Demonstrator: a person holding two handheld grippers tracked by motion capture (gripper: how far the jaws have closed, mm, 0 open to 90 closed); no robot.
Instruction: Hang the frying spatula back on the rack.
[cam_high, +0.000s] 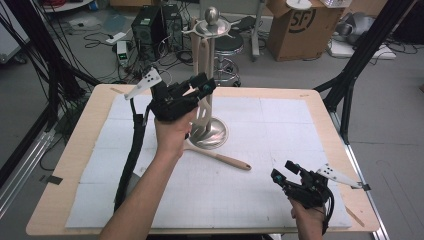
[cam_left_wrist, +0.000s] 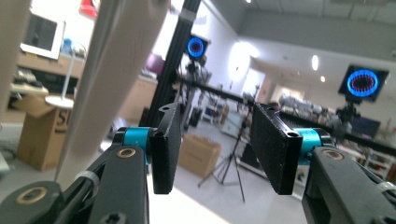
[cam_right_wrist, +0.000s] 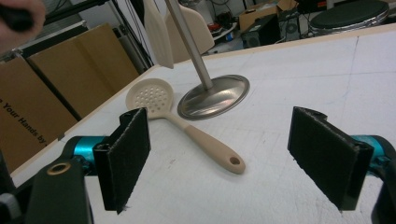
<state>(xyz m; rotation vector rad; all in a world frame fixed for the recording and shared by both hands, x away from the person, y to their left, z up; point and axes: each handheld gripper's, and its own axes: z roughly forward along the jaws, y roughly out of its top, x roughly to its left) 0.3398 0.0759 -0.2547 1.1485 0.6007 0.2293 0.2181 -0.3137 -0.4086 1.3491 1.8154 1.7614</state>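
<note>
Left gripper (cam_high: 202, 87), jaws spread and empty, hangs beside rack (cam_high: 212, 60); skimmer (cam_high: 216, 156) lies below, handle toward open right gripper (cam_high: 283, 172).

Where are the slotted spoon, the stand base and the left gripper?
slotted spoon (cam_right_wrist: 150, 97): right gripper view, on its perforated bowl.
stand base (cam_right_wrist: 219, 97): right gripper view, on the round metal plate.
left gripper (cam_left_wrist: 212, 149): left gripper view, midway between its open fingertips.

Slotted spoon's (cam_high: 216, 155) bowl hidden behind left hand (cam_high: 172, 134).
</note>
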